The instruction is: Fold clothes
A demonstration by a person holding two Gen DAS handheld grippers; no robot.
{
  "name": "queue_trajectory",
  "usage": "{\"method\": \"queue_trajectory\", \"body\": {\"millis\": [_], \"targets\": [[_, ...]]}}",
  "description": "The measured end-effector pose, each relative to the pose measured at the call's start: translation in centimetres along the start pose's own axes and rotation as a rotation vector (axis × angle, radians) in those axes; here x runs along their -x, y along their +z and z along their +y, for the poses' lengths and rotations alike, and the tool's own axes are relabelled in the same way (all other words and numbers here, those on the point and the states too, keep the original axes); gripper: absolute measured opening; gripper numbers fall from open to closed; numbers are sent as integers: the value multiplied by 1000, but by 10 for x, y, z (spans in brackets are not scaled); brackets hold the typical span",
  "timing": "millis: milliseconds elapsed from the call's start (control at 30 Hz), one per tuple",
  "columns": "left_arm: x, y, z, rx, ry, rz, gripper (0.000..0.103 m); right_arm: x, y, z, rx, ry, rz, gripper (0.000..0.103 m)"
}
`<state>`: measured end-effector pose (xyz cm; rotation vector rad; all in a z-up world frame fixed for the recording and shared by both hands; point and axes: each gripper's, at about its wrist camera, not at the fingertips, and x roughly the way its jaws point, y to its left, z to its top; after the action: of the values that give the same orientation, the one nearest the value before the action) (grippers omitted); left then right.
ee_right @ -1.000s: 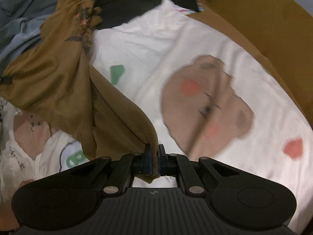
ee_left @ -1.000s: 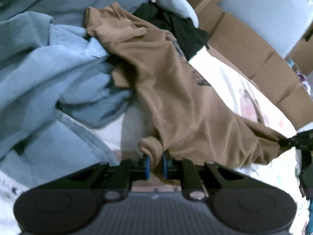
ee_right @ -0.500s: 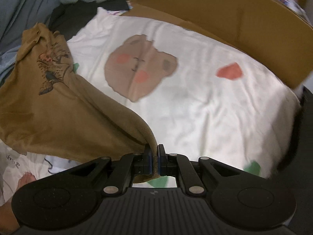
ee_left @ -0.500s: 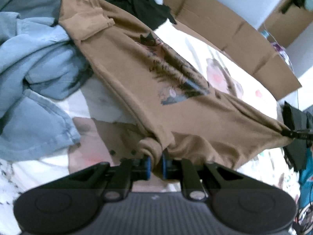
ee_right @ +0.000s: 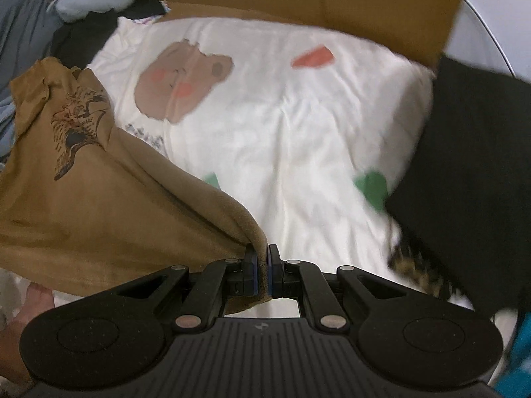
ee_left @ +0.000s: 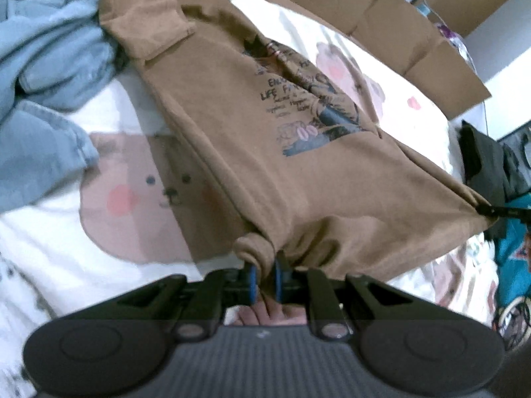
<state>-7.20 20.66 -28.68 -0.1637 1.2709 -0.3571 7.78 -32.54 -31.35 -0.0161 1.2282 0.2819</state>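
A brown T-shirt (ee_left: 265, 152) with a dark printed graphic hangs stretched above a white bedsheet (ee_left: 49, 248) with bear prints. My left gripper (ee_left: 264, 275) is shut on one corner of its hem. My right gripper (ee_right: 262, 265) is shut on the other hem corner; it shows in the left wrist view (ee_left: 491, 211) at the far right. The shirt also shows in the right wrist view (ee_right: 93, 199), spread to the left. Its sleeve end rests near the clothes pile.
A pile of light blue clothes (ee_left: 43, 76) lies at the left. Brown cardboard (ee_left: 381, 16) borders the bed's far side. A black folded garment (ee_right: 471, 172) sits at the right of the sheet (ee_right: 298, 132). A grey plush toy (ee_right: 89, 0) lies far left.
Both grippers have pulled the brown shirt out of the pile and apart, so it now hangs spread with its print showing. More of the sheet shows.
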Motion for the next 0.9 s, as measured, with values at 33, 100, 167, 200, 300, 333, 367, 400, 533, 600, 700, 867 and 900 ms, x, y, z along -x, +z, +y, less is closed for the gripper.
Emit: {"method": "queue_trajectory", "body": {"millis": [33,100,167,200,300,333,367,400,533,600,700,867,900], "targets": [[0,-5,-2,-13,-4,11,11,1,-7,-4,-17,-1,8,3],[0,-13,-4,-29,-8,32,11,3,-24,-12,-61,7,24,4],[3,-20,-6,-46,-8,46,11,6,-40,-16,-101,12,35,4],[5,-23,-6,-54,-8,53,11,8,-48,-18,-120,14,41,4],[12,-28,0,-54,9,55,11,11,-72,-20,-190,41,55,4],[14,-29,2,-54,14,56,11,12,-79,-21,-214,52,59,4],[18,-31,3,-55,28,48,11,13,-86,-21,-238,63,62,4],[21,-32,5,-57,43,40,11,15,-91,-20,-256,74,63,5],[37,-41,16,-30,81,38,10,27,-105,-17,-311,83,41,7],[45,-47,23,-11,95,37,10,36,-107,-18,-329,65,16,7],[49,-56,34,31,88,69,11,53,-105,-24,-350,72,-34,8],[74,-51,40,90,109,25,26,89,-87,-27,-340,67,-136,14],[79,-50,41,102,113,16,27,96,-82,-27,-329,70,-152,20]]}}
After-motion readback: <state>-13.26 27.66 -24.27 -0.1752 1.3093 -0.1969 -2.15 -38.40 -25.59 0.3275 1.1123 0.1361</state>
